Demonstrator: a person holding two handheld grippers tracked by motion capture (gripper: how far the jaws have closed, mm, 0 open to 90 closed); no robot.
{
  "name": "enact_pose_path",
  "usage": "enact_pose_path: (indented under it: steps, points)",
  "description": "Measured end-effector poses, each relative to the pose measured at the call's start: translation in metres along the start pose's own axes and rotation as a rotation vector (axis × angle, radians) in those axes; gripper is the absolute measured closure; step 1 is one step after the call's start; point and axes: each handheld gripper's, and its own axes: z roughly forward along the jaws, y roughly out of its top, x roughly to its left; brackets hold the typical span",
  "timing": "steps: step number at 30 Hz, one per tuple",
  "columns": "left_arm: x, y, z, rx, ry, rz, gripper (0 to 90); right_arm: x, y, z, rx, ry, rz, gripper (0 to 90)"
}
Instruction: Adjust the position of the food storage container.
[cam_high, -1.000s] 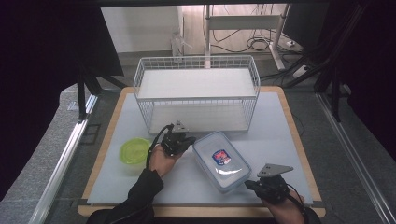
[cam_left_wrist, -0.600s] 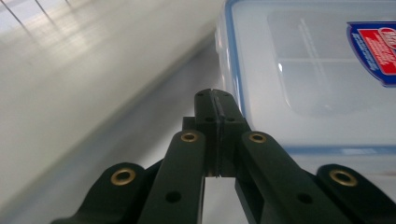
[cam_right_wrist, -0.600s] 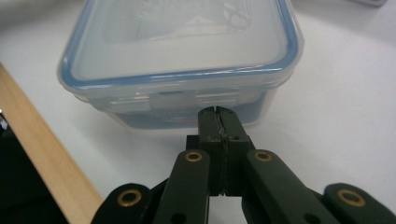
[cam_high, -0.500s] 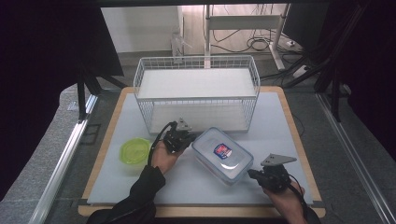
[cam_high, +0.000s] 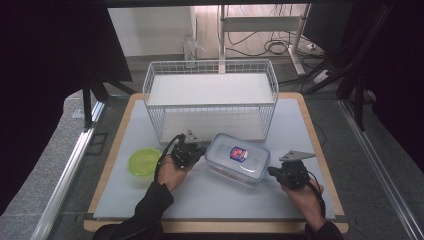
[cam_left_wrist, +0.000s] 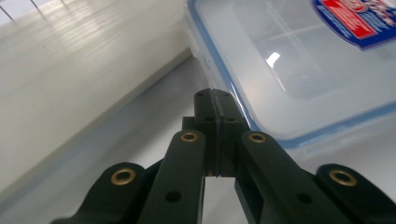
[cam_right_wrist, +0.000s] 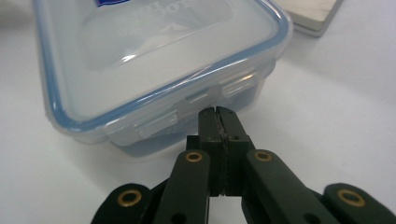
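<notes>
My left gripper (cam_left_wrist: 215, 105) is clenched with nothing in it: its two black jaws meet flat against each other, and their tip sits right at the near long edge of the clear food container (cam_left_wrist: 289, 60), touching it or very nearly so; I cannot tell which. Just past that tip, the container's lid with its blue seal line runs up and to the right, and a red and blue label (cam_left_wrist: 359, 18) lies on the lid at the far right. To the left of my jaws a pale board edge slants across the white table surface.

My right gripper (cam_right_wrist: 217, 122) is clenched and empty too. Its closed tip points at the container's short end, directly below one of the clear lid clasps (cam_right_wrist: 201, 97), close enough that I cannot say whether it presses there.

From above, the container (cam_high: 239, 158) lies between my two hands on the white mat (cam_high: 210, 195), my left gripper (cam_high: 196, 150) against its left end and my right gripper (cam_high: 274, 172) at its right corner. Beyond the container, just behind my left gripper, stands the white wire basket (cam_high: 210, 97). On the outer side of my left hand (cam_high: 172, 172), a small yellow-green lid (cam_high: 145, 161) lies flat on the mat.
</notes>
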Motion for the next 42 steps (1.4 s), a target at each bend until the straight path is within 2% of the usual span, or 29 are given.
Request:
enact_pose_path:
  steps: [1, 2, 3, 4, 5, 6, 8, 9, 10, 11, 13, 14, 17, 18, 23, 25, 29, 30, 35, 38, 40, 41, 42]
  points:
    - [0.001, 0.0, 0.0, 0.0, -0.003, 0.005, 90.0, -0.002, 0.002, 0.002, 0.0, -0.003, -0.002, 90.0]
    - [0.002, 0.001, 0.0, 0.02, 0.013, 0.033, 90.0, -0.004, 0.003, 0.003, -0.001, -0.007, -0.003, 90.0]
    - [0.002, 0.001, 0.0, 0.02, 0.013, 0.033, 90.0, -0.004, 0.003, 0.003, -0.001, -0.007, -0.003, 90.0]
    - [-0.001, 0.004, 0.009, 0.049, 0.083, 0.049, 90.0, -0.007, 0.007, 0.008, -0.006, -0.012, -0.003, 90.0]
    - [-0.001, 0.004, 0.009, 0.049, 0.083, 0.049, 90.0, -0.007, 0.007, 0.008, -0.006, -0.012, -0.003, 90.0]
    - [0.0, 0.006, 0.017, 0.068, 0.119, 0.047, 89.9, -0.008, 0.011, 0.012, -0.005, -0.029, -0.014, 90.0]
    - [0.0, 0.007, 0.021, 0.068, 0.114, 0.035, 90.0, -0.01, 0.013, 0.014, -0.002, -0.041, -0.021, 90.0]
    - [0.003, 0.007, 0.022, 0.089, 0.105, 0.039, 90.0, -0.012, 0.014, 0.015, -0.004, -0.042, -0.016, 90.0]
    - [0.003, 0.006, 0.022, 0.088, 0.097, 0.022, 90.0, -0.012, 0.014, 0.016, -0.004, -0.04, -0.012, 90.0]
    - [0.003, 0.005, 0.021, 0.086, 0.087, 0.003, 90.0, -0.014, 0.015, 0.017, -0.006, -0.034, -0.005, 90.0]
    - [0.003, 0.003, 0.019, 0.09, 0.071, -0.008, 90.0, -0.015, 0.015, 0.017, -0.006, -0.026, 0.001, 90.0]
    - [-0.001, -0.001, 0.019, 0.1, 0.062, -0.021, 90.0, -0.016, 0.015, 0.019, -0.009, -0.011, 0.012, 90.0]
    - [-0.004, -0.005, 0.016, 0.098, 0.071, -0.011, 90.0, -0.015, 0.016, 0.02, -0.009, -0.007, 0.013, 90.0]
    - [-0.007, -0.009, 0.012, 0.098, 0.063, -0.029, 90.0, -0.015, 0.017, 0.021, -0.008, -0.008, 0.011, 90.0]
    - [-0.014, -0.017, 0.001, 0.116, 0.062, -0.029, 90.0, -0.012, 0.017, 0.022, -0.006, 0.007, 0.012, 90.0]
    - [-0.019, -0.026, -0.008, 0.117, 0.067, -0.028, 90.0, -0.009, 0.018, 0.023, -0.003, 0.02, -0.002, 90.0]
    - [-0.023, -0.034, -0.015, 0.111, 0.077, -0.035, 90.0, -0.005, 0.018, 0.024, 0.0, 0.033, -0.015, 90.0]
    - [-0.024, -0.035, -0.018, 0.12, 0.08, -0.019, 90.0, -0.001, 0.018, 0.024, 0.004, 0.043, -0.022, 90.0]
    - [-0.028, -0.044, -0.027, 0.118, 0.084, -0.037, 90.0, 0.005, 0.018, 0.023, 0.012, 0.054, -0.031, 90.0]
    - [-0.028, -0.05, -0.032, 0.106, 0.057, -0.062, 90.0, 0.011, 0.016, 0.021, 0.021, 0.064, -0.042, 90.0]
    - [-0.027, -0.052, -0.035, 0.098, 0.038, -0.055, 89.9, 0.013, 0.015, 0.02, 0.029, 0.066, -0.057, 90.0]
    - [-0.028, -0.053, -0.038, 0.089, 0.053, -0.043, 89.6, 0.013, 0.015, 0.019, 0.032, 0.069, -0.067, 90.0]
    - [-0.028, -0.053, -0.041, 0.081, 0.088, -0.029, 85.7, 0.012, 0.015, 0.018, 0.028, 0.076, -0.069, 89.9]
